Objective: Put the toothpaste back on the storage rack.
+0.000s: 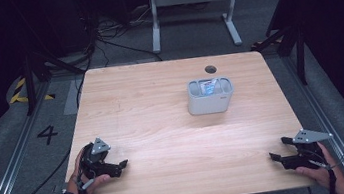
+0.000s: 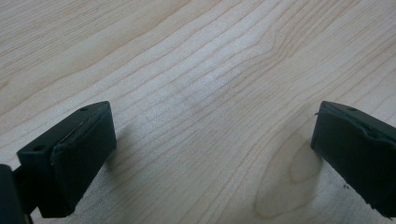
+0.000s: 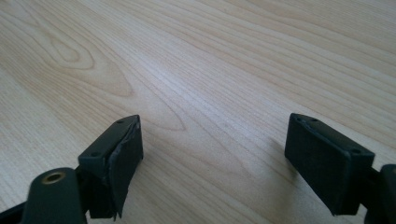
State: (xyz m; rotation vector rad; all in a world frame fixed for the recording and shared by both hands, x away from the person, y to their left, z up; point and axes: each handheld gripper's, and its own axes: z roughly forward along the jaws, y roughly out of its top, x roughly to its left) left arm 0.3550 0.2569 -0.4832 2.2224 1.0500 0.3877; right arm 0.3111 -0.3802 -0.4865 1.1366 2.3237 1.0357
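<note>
A grey holder (image 1: 210,96) with compartments stands upright on the wooden table (image 1: 164,128), right of centre toward the back; something blue and white sticks up in its middle slot. My left gripper (image 1: 121,167) rests low at the table's near left corner, open, with bare wood between its jaws (image 2: 212,144). At the near right corner my right gripper (image 1: 278,149) is also open, nothing between its black pads (image 3: 212,154). Both are far from the holder.
A round cable hole (image 1: 210,68) sits near the table's back edge. A white table frame (image 1: 193,3) stands on the floor beyond. Rails run along both sides of the table, and a floor marking "4" (image 1: 47,134) lies to the left.
</note>
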